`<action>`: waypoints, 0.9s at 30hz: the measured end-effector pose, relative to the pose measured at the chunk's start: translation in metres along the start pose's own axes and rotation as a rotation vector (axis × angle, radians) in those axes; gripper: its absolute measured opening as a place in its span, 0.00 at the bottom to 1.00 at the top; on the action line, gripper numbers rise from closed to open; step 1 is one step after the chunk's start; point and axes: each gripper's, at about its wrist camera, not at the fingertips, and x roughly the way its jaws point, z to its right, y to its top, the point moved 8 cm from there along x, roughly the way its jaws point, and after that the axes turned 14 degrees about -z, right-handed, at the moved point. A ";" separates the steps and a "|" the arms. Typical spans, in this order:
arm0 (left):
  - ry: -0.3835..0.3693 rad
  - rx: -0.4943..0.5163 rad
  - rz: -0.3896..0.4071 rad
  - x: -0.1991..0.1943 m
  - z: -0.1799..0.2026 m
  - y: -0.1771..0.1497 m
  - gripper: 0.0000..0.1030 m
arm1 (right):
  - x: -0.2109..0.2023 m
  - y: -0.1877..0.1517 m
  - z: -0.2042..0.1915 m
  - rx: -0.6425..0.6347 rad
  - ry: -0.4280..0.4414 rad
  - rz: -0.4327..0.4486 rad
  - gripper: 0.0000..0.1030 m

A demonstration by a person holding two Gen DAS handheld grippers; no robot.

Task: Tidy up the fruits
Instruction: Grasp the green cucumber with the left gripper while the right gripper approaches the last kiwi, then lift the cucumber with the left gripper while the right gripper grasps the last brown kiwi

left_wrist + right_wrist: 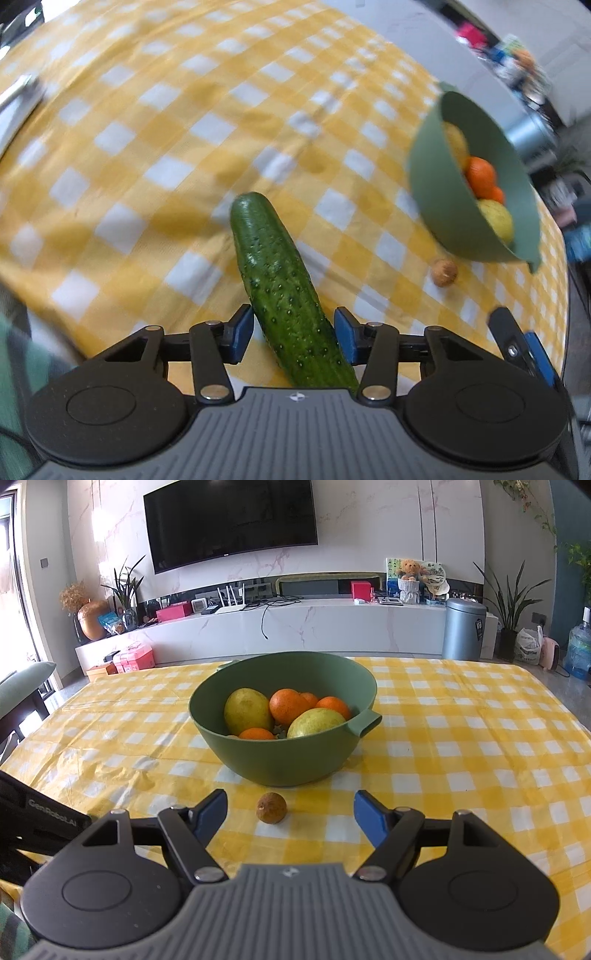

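Note:
A dark green, bumpy cucumber (280,280) runs lengthwise between the blue pads of my left gripper (293,332), which is shut on its near half; its far end points out over the checked cloth. A green bowl (280,757) holds oranges (288,705) and yellow fruits (247,710); the same bowl (432,184) shows at the right of the left wrist view. A small brown round fruit (271,808) lies on the cloth just before the bowl, between the spread fingers of my open right gripper (291,801), which touches nothing. That fruit (445,272) also shows below the bowl.
A yellow-and-white checked tablecloth (461,738) covers the table. Part of my right gripper (517,343) shows at the right edge of the left wrist view. A pale flat object (18,99) lies at the cloth's far left. Beyond the table stand a TV wall, a cabinet and a bin (463,627).

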 end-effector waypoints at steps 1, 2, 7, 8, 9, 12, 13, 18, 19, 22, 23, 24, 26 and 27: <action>0.014 0.046 0.012 -0.002 0.004 0.001 0.51 | 0.000 0.000 0.000 0.002 0.001 -0.002 0.71; 0.034 0.096 0.025 -0.004 0.008 0.001 0.49 | 0.001 0.000 0.001 0.004 0.002 -0.005 0.71; 0.115 0.279 0.024 -0.006 0.017 0.003 0.47 | 0.004 0.000 0.002 0.009 0.001 -0.016 0.70; 0.115 0.285 0.011 -0.005 0.016 0.003 0.47 | 0.005 0.000 0.002 0.009 0.001 -0.019 0.70; 0.105 0.273 -0.001 -0.004 0.013 0.004 0.47 | 0.006 -0.001 0.002 0.009 0.001 -0.022 0.70; 0.054 0.219 -0.018 0.002 0.003 0.004 0.41 | 0.009 -0.001 0.002 0.012 0.003 -0.034 0.70; 0.032 0.212 -0.015 0.002 0.001 0.003 0.40 | 0.010 -0.001 0.001 0.013 0.004 -0.037 0.70; 0.005 0.227 0.062 -0.005 0.002 0.004 0.40 | 0.014 -0.002 0.000 0.010 0.009 -0.053 0.70; -0.001 0.229 0.060 -0.004 0.003 0.003 0.40 | 0.015 -0.002 0.000 0.012 0.015 -0.054 0.70; 0.000 0.238 0.055 0.000 0.007 0.000 0.40 | 0.019 0.000 -0.002 0.014 0.030 -0.063 0.70; 0.003 0.240 0.053 0.003 0.008 0.000 0.41 | 0.022 0.000 -0.003 0.014 0.033 -0.070 0.69; 0.006 0.241 0.052 0.005 0.008 -0.001 0.41 | 0.024 0.000 -0.004 0.013 0.035 -0.076 0.69; 0.010 0.241 0.044 0.010 0.008 -0.001 0.43 | 0.030 0.001 -0.005 0.011 0.043 -0.089 0.65; 0.011 0.238 0.041 0.012 0.008 -0.001 0.43 | 0.034 0.001 -0.006 0.009 0.048 -0.097 0.62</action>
